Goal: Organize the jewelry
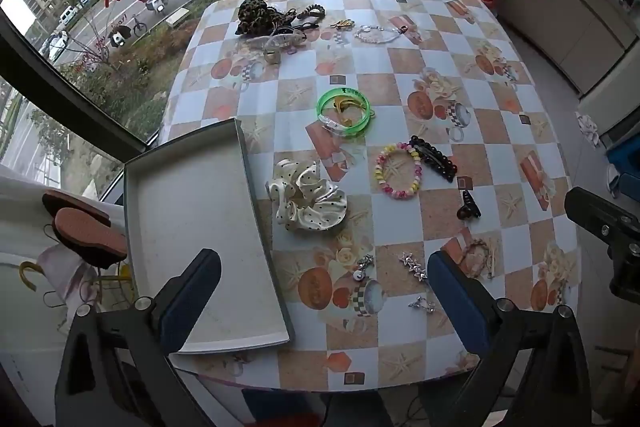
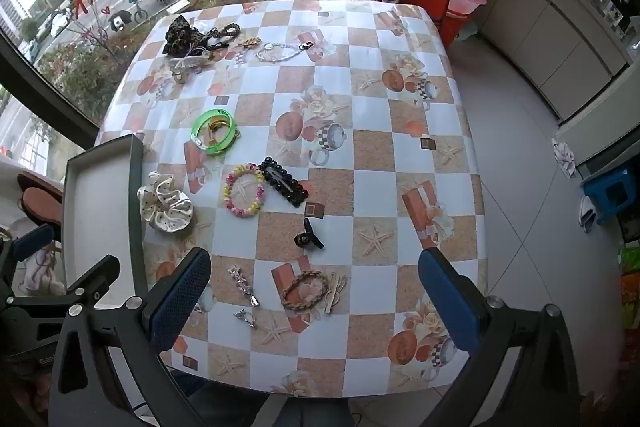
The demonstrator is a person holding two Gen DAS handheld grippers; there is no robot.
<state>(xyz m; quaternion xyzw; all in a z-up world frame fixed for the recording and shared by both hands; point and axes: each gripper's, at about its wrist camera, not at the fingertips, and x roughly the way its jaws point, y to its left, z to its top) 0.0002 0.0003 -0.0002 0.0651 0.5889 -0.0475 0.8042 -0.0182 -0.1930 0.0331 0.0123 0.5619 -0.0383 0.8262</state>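
Both tools wide open, empty, above near edge: left tool (image 1: 324,291), right tool (image 2: 314,291). One empty tray (image 1: 192,227) at left edge of surface (image 1: 420,75). On the surface: two scrunchies, cream (image 1: 306,201) and leopard (image 1: 256,15); one green bangle (image 1: 344,111); one pastel bracelet (image 1: 398,171); one black clip (image 1: 434,157).

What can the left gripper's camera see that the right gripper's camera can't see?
Only the left wrist view shows the near end of the tray and the small silver charm beside it.

Only the right wrist view shows the blue stool on the floor and the whole braided bracelet with the pale clip next to it.

Both show the checked tablecloth, green bangles, polka-dot scrunchie, pastel bead bracelet, black beaded clip, small black claw clip, and the open left gripper and right gripper, holding nothing.
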